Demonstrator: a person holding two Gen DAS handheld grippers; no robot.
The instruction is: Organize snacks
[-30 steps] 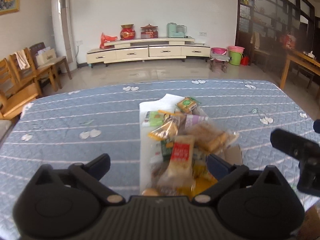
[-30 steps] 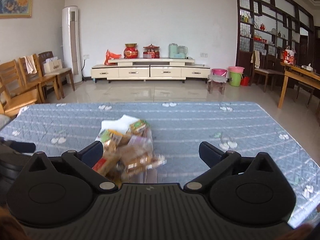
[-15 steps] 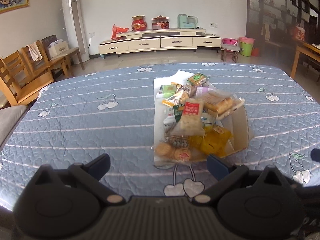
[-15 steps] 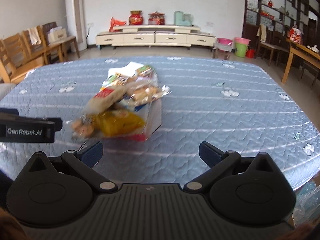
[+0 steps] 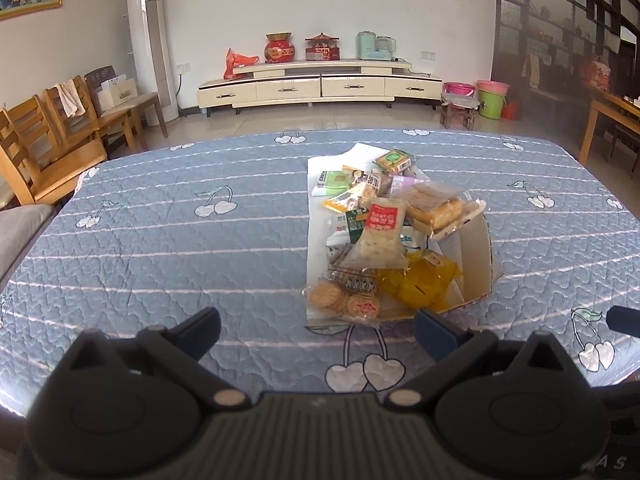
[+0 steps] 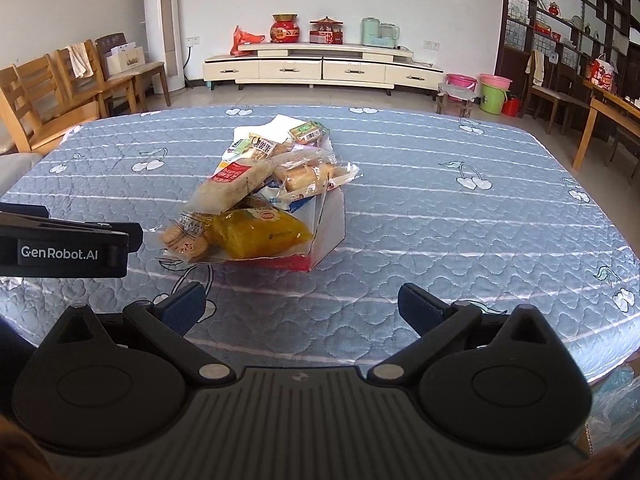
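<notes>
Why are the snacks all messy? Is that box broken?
Yes, it looks odd. The cardboard box lies on the blue quilt with its side flap splayed open, and the snack packets are heaped crookedly over it. The round biscuits poke past its front edge.

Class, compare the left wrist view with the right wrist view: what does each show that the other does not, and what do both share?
Only the left wrist view shows the inside of the open box from above, and the left gripper head-on with jaws open and empty.

Only the right wrist view shows the box's outer white side wall, the left gripper from the side with its printed label, and the right gripper with jaws open and empty.

Both show the snack pile, the yellow packet and the blue quilted table cover.
</notes>
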